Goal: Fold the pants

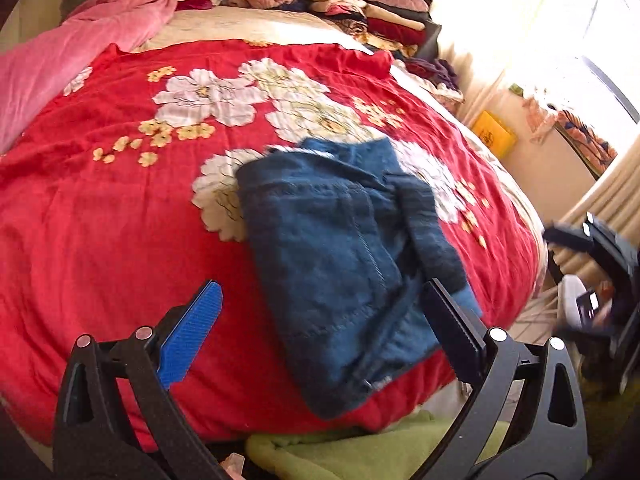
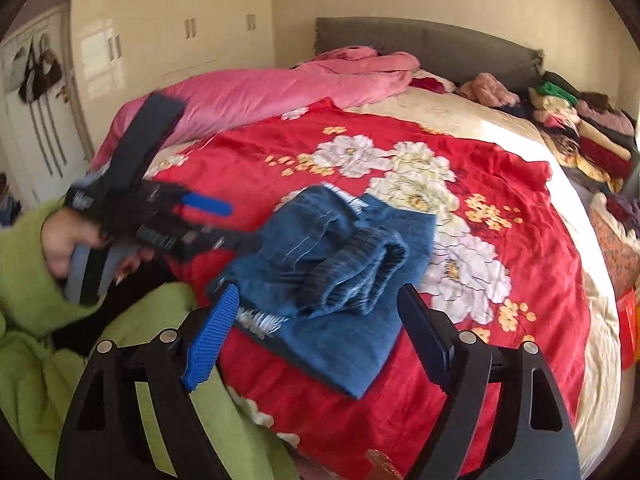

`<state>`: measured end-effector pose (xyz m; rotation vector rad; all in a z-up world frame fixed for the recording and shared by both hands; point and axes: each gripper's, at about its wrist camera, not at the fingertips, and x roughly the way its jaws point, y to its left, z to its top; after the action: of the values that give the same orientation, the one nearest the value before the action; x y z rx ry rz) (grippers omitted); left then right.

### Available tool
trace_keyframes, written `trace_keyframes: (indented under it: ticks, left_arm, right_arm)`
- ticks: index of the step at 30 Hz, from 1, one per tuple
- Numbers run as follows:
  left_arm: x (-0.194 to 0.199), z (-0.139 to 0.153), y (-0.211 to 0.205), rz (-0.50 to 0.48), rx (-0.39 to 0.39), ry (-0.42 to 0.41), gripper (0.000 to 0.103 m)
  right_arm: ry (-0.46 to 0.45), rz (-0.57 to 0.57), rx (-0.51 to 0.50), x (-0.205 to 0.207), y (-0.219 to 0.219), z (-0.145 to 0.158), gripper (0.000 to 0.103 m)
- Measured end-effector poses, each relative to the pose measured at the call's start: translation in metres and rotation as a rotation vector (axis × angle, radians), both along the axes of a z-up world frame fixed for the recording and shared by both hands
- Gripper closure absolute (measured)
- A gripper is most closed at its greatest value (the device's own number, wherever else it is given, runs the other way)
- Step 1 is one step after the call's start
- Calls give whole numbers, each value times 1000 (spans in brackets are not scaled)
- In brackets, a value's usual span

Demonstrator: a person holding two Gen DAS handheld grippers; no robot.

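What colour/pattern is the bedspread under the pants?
Red with large white flowers and small yellow blossoms; the bedspread shows best in the left wrist view, under the blue denim pants.

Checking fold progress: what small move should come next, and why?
Probably bring the open right gripper onto the ribbed cuffs bunched atop the folded blue denim pants and flatten them; both grippers hold nothing, and the left gripper is open too.

A bed with a grey upholstered headboard fills the room, covered by a red floral bedspread over a cream sheet. A pink duvet lies bunched along one side. Stacks of folded clothes sit by the headboard. Cream wardrobe doors line the far wall. Bright daylight floods through a window with pale curtains.
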<state>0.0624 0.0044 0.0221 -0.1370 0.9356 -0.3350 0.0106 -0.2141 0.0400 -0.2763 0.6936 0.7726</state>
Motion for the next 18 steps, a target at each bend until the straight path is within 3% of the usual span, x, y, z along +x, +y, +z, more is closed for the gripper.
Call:
trace_keyframes:
  ticks: [3, 6, 7, 11, 15, 16, 17, 18]
  left_arm:
    - [15, -1, 10, 18, 1, 8, 14]
    - [31, -4, 11, 4, 8, 30, 48]
    - [36, -6, 8, -12, 11, 40, 52]
    - [51, -17, -5, -42, 56, 63, 53]
    - [64, -32, -8, -36, 79, 94, 52]
    - [65, -34, -8, -35, 85, 97, 52]
    - [66, -36, -8, -33, 87, 101, 52]
    - [68, -38, -8, -31, 87, 104, 50]
  right_arm:
    - [-4, 66, -45, -10, 18, -11, 22]
    - [-30, 121, -81, -15, 40, -21, 24]
    - [-35, 164, -100, -16, 50, -24, 27]
    - [-100, 255, -236, -12, 83, -42, 40]
    - [-164, 294, -335, -1, 107, -60, 44]
    - [-177, 294, -361, 2, 111, -66, 50]
    - [-172, 307, -368, 4, 112, -71, 67]
    - [-139, 335, -349, 4, 112, -73, 75]
